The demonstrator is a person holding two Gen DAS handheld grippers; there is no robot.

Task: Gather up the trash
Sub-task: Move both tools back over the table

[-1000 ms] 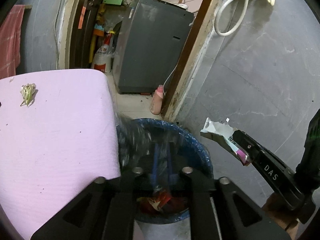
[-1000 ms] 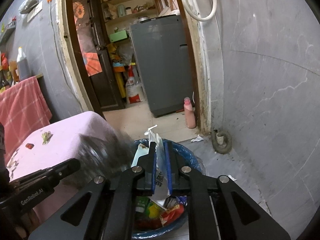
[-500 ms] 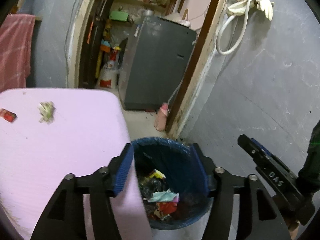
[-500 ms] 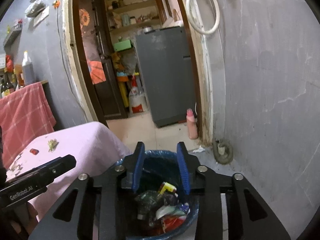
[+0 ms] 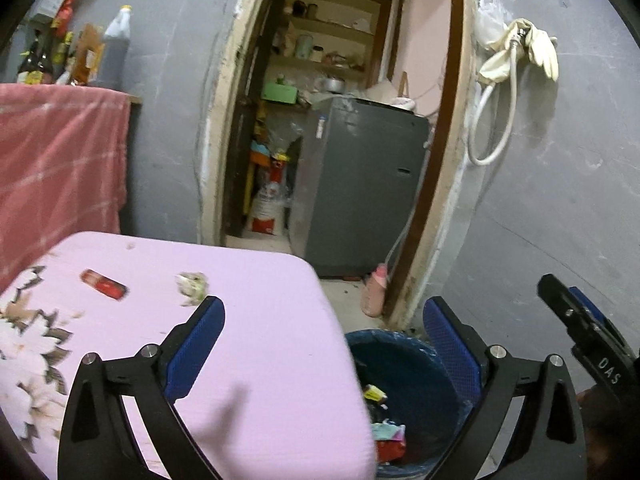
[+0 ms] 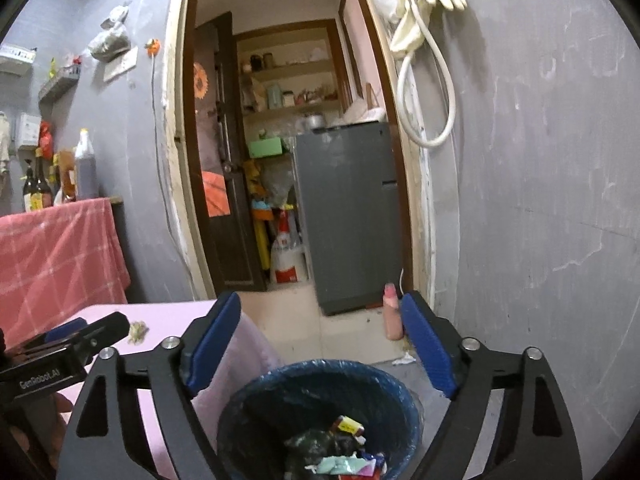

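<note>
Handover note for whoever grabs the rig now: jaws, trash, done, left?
Left gripper: jaws just opened wide, nothing between them.
Right gripper: jaws just opened wide too, empty, over the bin.
Done: wrappers lie in the blue-lined bin beside the pink table.
Left: red packet and crumpled scrap lie on the table, apart from each other. Pick up each, drop in bin.

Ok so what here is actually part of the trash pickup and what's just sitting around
Part of the job:
- blue bin, already holding wrappers
- crumpled scrap on the pink table
- small red wrapper on the same table
- left hand-held gripper and right hand-held gripper, both open and empty

Just lying about:
- pink bottle on the floor
- grey appliance
- bottles on the shelf
- hanging gloves and hose
</note>
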